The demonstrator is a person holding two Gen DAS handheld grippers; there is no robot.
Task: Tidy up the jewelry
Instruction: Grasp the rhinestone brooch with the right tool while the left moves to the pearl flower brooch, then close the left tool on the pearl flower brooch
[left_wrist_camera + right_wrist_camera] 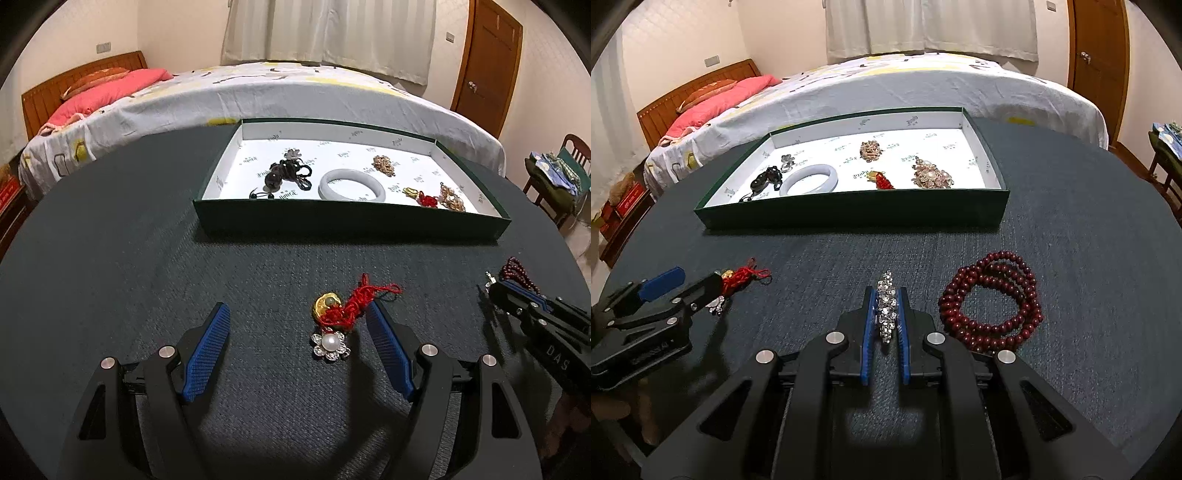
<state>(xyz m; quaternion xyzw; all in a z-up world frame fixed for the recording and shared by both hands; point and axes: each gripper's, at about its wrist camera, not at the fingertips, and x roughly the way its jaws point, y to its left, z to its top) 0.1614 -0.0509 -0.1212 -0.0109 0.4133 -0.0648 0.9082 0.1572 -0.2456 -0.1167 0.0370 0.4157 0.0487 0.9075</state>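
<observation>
Between the right gripper's [885, 314] blue pads sits a crystal brooch [886, 310], its long axis running straight ahead along the fingers and its far tip poking past them; the jaws are clenched on it, close above the dark counter [1071, 240]. Just to the right of these jaws lies a coil of dark red beads [991, 301], apart from them. Straight ahead, well beyond the jaws, stands the green tray [849, 218] with a pale bangle [809, 180] and several other pieces already in it.

The left gripper [297, 326] is spread wide. A gold charm with red knotted cord [343, 308] and a pearl flower brooch [331, 345] lie between its jaws, crowded toward the right finger, with the cord touching or nearly touching that pad. My guess is that the coming move is the right hand's: carry the brooch forward and slightly left over the tray's near wall.
</observation>
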